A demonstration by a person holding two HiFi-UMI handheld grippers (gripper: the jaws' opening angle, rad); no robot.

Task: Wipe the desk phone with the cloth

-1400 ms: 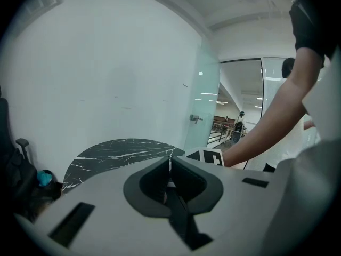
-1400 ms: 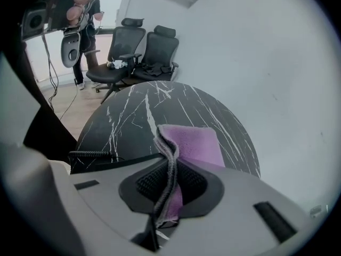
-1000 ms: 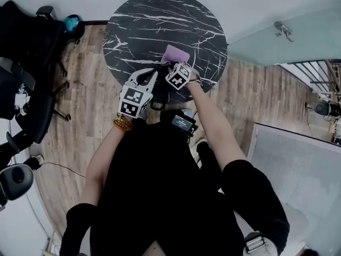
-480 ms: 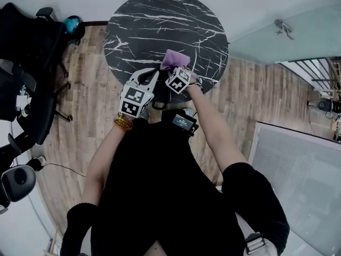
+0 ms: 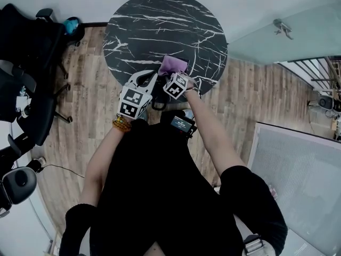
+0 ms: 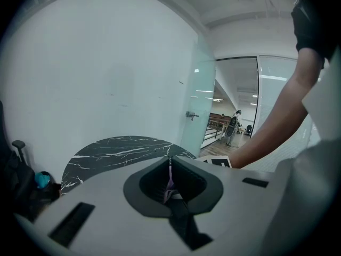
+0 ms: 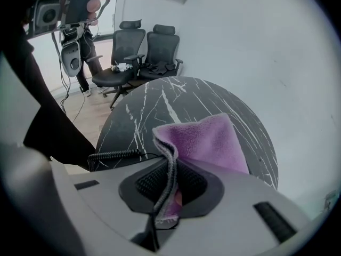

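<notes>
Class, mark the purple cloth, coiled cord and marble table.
purple cloth (image 7: pixel 213 140): right gripper view, upper fold.
coiled cord (image 7: pixel 114 154): right gripper view, mid-coil.
marble table (image 5: pixel 160 20): head view, bare far top.

wear: black top (image 5: pixel 160 196), short sleeves; amber beaded bracelet (image 5: pixel 122 123) on left wrist, at 7 o'clock of its cube (image 5: pixel 133 103) | left gripper (image 6: pixel 169 163), right gripper (image 7: pixel 172 163): pale grey shells; dark jaw pockets; black-and-white square markers

Round black marble table (image 5: pixel 160 20) with white veins, wood-plank floor (image 5: pixel 80 127) underneath, black mesh office chairs (image 7: pixel 160 49) parked behind.
</notes>
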